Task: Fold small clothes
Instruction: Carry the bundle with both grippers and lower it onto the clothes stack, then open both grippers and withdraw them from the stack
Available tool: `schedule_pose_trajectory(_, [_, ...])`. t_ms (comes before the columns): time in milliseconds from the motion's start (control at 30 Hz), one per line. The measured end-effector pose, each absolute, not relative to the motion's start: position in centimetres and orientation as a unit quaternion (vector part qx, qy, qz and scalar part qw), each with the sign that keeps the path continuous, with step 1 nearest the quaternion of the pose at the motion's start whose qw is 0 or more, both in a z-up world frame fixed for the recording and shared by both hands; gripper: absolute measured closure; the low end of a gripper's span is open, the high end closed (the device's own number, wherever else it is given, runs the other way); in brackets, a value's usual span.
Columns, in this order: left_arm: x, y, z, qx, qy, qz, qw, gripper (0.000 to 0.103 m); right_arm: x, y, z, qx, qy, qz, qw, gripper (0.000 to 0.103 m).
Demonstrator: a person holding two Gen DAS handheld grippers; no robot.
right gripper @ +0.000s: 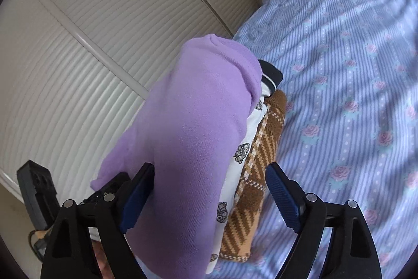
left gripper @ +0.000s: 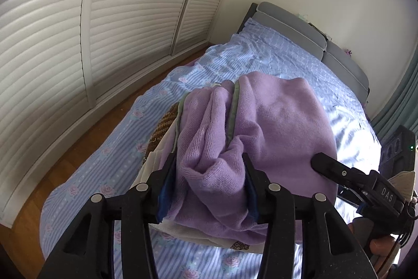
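- The lilac knit sweater (left gripper: 261,127) lies folded on top of a small stack of clothes on the bed (left gripper: 261,54), which wears a blue rose-print striped sheet; the stack sits on the side of the bed nearer the white louvred wardrobe doors (left gripper: 117,17).
- Under the sweater, the right wrist view shows a white printed garment (right gripper: 243,148) and below it a brown-and-cream patterned knit (right gripper: 258,166), with a dark navy cuff or collar (right gripper: 271,71) poking out at the far end of the stack.
- The left gripper (left gripper: 209,174) is clamped on a bunched fold at the sweater's near edge, both blue pads pressing into the cloth.
- The right gripper (right gripper: 209,190) stands with its fingers wide apart, straddling the stack: one pad (right gripper: 138,195) touches the sweater's side, while the other pad (right gripper: 282,198) stands clear of the cloth, so it grips nothing.
- The sweater looks light, soft and floppy: it sags and wrinkles where pinched, so a lift from one point would probably let the fold fall open.
- The knit should give good friction against the ribbed pads; slipping seems unlikely, stretching more likely.
- The safest hold, I judge, is on the thick folded edge, through all layers, with the second gripper supporting the opposite side of the sweater.
- Pinching too deep risks catching the white garment beneath and dragging the stack askew.
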State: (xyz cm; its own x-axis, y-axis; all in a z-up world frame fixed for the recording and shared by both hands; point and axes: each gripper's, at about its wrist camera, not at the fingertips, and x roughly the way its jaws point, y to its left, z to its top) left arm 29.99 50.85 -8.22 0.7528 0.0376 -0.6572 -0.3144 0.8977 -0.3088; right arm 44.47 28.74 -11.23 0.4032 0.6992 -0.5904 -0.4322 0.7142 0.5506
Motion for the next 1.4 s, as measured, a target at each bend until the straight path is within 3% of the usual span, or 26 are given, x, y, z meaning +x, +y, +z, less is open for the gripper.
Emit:
schedule_pose_trajectory(233, [26.6, 47.3, -3.9, -0.141, 0.256, 0.129, 0.948, 0.039, 42.2, 28.2, -4.8, 0.042, 0.290, 0.367, 0.883, 0.018])
schedule_pose_trajectory(367, [25.4, 44.2, -2.9, -0.108, 0.219, 0.090, 0.966, 0.030, 43.2, 29.1, -3.8, -0.001, 0.268, 0.416, 0.869, 0.018])
schedule_pose_trajectory(733, [28.9, 43.3, -7.2, -0.107, 0.277, 0.095, 0.950, 0.028, 43.7, 32.8, -5.9, -0.124, 0.290, 0.461, 0.829, 0.018])
schedule_pose_trajectory(967, [29.0, 44.3, -9.3, -0.121, 0.283, 0.103, 0.946, 0.023, 45.7, 33.5, -8.2, -0.108, 0.338, 0.456, 0.816, 0.015])
schedule_pose_trajectory(1400, [25.8, 40.7, -3.3, -0.098, 0.272, 0.117, 0.950, 0.021, 39.4, 29.1, -2.3, -0.105, 0.264, 0.383, 0.879, 0.013])
